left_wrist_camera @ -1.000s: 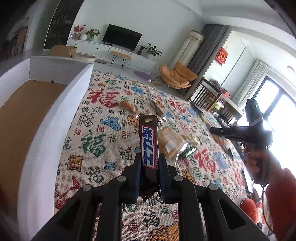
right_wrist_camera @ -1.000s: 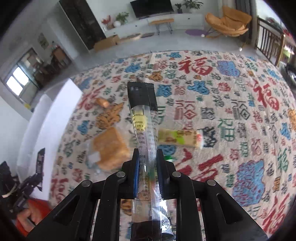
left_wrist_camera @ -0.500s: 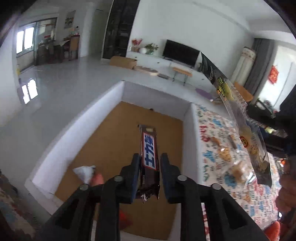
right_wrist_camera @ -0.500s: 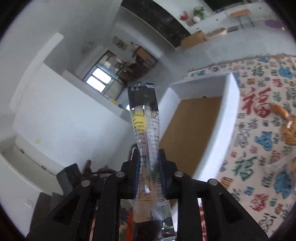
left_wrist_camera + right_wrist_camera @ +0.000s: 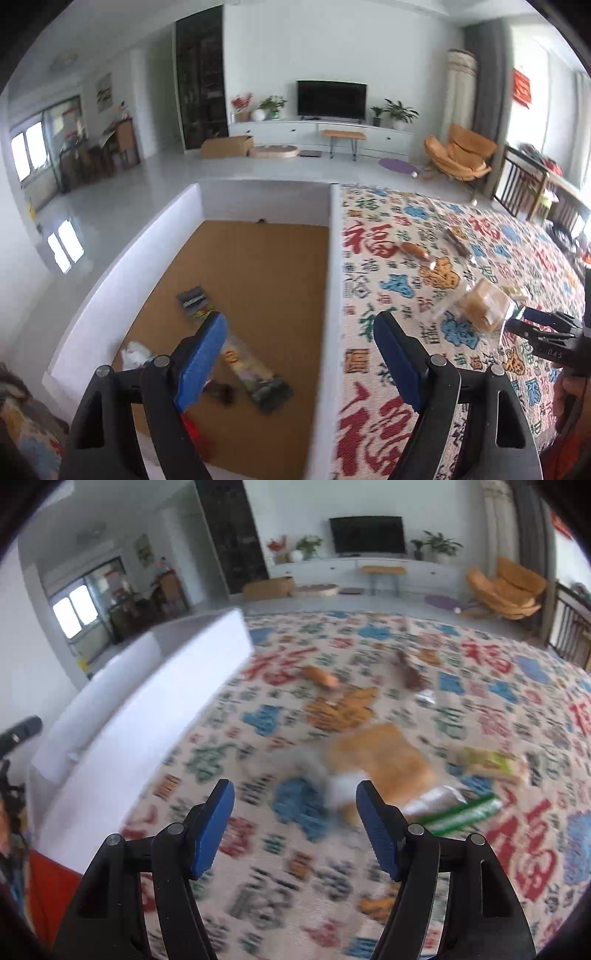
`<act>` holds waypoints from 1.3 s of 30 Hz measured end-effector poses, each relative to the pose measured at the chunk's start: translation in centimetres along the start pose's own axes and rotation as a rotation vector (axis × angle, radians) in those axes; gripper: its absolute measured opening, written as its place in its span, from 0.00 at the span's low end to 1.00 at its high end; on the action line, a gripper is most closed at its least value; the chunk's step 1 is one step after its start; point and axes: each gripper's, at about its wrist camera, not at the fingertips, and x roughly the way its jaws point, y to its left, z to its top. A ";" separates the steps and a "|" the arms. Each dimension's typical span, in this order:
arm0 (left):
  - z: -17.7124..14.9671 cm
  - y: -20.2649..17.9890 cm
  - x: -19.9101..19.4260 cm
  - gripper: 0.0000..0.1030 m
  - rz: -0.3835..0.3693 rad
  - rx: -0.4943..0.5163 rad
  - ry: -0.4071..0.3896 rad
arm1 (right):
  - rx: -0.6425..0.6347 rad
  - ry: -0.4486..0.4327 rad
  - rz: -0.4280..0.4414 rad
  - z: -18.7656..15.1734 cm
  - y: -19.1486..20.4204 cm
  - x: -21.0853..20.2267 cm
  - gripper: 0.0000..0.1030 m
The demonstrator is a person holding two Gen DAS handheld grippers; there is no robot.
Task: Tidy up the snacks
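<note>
My left gripper (image 5: 299, 319) hovers over the white box (image 5: 334, 258) with its jaws opening and nothing between them. On the box's brown floor lie a long clear snack packet (image 5: 240, 360), a blurred dark bar (image 5: 221, 391) behind my left finger, and a white wrapper (image 5: 133, 354). My right gripper (image 5: 294, 788) hangs above the patterned carpet (image 5: 480, 849), jaws opening and empty. Just beyond it lies a bagged bread (image 5: 384, 753). The right wrist view is blurred.
On the carpet also lie a sausage (image 5: 319, 675), a dark bar (image 5: 410, 675), a green-yellow packet (image 5: 487, 760) and a green stick packet (image 5: 461, 812). The box wall (image 5: 147, 701) stands to the left. A hand (image 5: 572, 387) holds the right gripper (image 5: 535, 328).
Both grippers have let go: the chocolate bar and the long clear packet now lie in the box. The right gripper has swung back over the carpet toward the bread.
</note>
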 end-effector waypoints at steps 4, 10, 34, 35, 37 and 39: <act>0.4 -3.9 -0.4 0.79 -0.015 0.063 0.001 | 0.032 0.025 -0.153 -2.8 -7.1 -1.7 0.70; 0.7 -8.3 -1.3 0.81 -0.032 0.128 0.004 | 0.101 0.039 -0.273 -5.7 -13.2 -3.6 0.70; -6.2 -18.3 15.7 1.00 -0.154 0.125 0.240 | 0.235 0.068 -0.400 -1.9 -20.3 2.6 0.93; -6.3 -18.3 15.6 1.00 -0.153 0.125 0.240 | 0.235 0.070 -0.401 -1.8 -20.3 2.6 0.93; -6.2 -18.3 15.7 1.00 -0.154 0.125 0.240 | 0.235 0.070 -0.401 -1.8 -20.2 2.7 0.93; -6.2 -18.3 15.7 1.00 -0.154 0.125 0.240 | 0.235 0.070 -0.401 -1.8 -20.2 2.7 0.93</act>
